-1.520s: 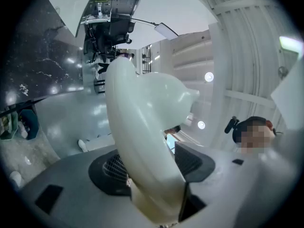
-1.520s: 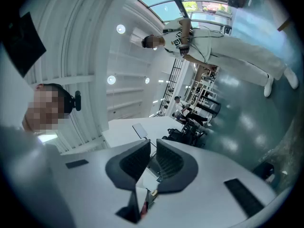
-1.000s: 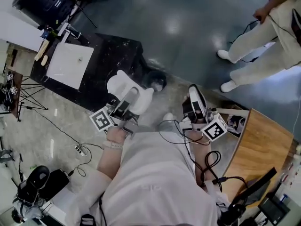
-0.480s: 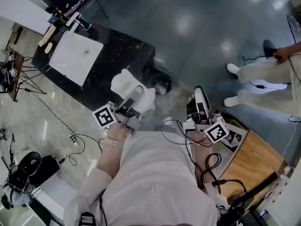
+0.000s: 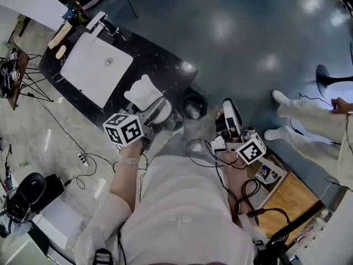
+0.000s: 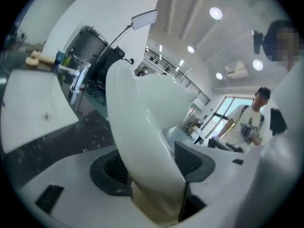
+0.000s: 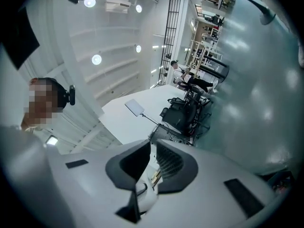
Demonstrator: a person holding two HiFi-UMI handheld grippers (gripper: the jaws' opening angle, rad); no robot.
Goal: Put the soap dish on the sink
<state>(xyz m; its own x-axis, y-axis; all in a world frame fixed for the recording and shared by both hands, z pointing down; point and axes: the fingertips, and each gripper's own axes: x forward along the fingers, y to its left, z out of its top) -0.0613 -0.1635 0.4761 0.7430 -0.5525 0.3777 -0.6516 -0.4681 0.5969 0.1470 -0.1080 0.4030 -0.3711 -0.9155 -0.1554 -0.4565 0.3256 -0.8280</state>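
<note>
Underfoot, a glossy dark blue-grey floor [image 5: 231, 32], spotted with round glare. At left, a strip of pale marbled tiles [image 5: 49, 142], strewn with black cables and a white power strip [image 5: 83, 159]. Along the seam between the two, a long black speckled stone counter [image 5: 157, 65]. At lower right, a light wooden tabletop [image 5: 287, 200]. Overhead in the left gripper view, round recessed ceiling lamps [image 6: 215, 13] and a tall bright window [image 6: 225, 114]. In the right gripper view, a flat white panel lamp on a thin stand [image 7: 134, 107].

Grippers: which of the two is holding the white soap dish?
The left gripper: the white soap dish is clamped between its jaws. The right gripper has its jaws closed with nothing between them.
</note>
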